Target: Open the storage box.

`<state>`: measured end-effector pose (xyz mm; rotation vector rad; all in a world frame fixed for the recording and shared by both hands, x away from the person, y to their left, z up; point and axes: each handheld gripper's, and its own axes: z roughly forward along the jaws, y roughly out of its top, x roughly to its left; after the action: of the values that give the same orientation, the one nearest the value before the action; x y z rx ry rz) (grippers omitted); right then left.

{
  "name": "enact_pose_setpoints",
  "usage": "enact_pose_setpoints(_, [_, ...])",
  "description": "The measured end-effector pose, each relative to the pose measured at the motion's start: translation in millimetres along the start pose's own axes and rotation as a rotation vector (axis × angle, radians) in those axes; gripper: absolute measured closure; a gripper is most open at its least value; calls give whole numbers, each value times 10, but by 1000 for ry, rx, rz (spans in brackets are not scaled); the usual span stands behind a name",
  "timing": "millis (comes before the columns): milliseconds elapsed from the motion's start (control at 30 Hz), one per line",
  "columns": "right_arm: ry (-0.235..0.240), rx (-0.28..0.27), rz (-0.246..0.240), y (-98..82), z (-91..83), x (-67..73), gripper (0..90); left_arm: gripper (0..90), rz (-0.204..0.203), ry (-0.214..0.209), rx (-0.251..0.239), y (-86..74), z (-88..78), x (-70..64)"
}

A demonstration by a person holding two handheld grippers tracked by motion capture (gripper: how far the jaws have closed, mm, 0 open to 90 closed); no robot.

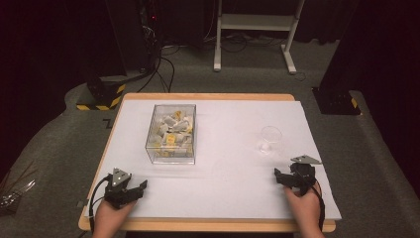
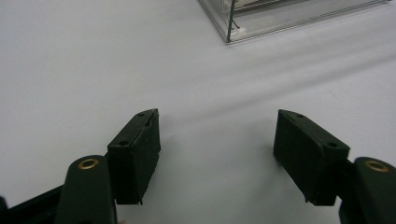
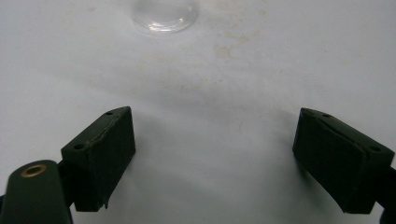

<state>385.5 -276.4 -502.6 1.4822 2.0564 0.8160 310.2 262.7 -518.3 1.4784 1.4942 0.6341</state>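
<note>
Nearest me: left gripper (image 1: 130,189) and right gripper (image 1: 288,177), fingers released, grasping nothing, resting on my white-covered counter (image 1: 228,148). Clear box (image 1: 172,134) of sachets ahead of the left; wine glass (image 1: 270,139) near the right. Grey carpet (image 1: 59,148), dark room, white frame (image 1: 257,22) behind.

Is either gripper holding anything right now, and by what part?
Nothing is held. The left gripper and right gripper both stand open over the bare white sheet.

Open mat between box (image 1: 171,134) and glass (image 1: 270,139).
</note>
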Motion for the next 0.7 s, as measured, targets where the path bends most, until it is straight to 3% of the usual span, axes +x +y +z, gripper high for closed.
enact_pose_setpoints(167, [6,0,0,0,1,-6,125,318,-25,-2,-14,-2,9,-14])
enact_pose_setpoints(700, [1,-1,-3,0,-5,5,135,319,-9,2,-4,-2,0,-7])
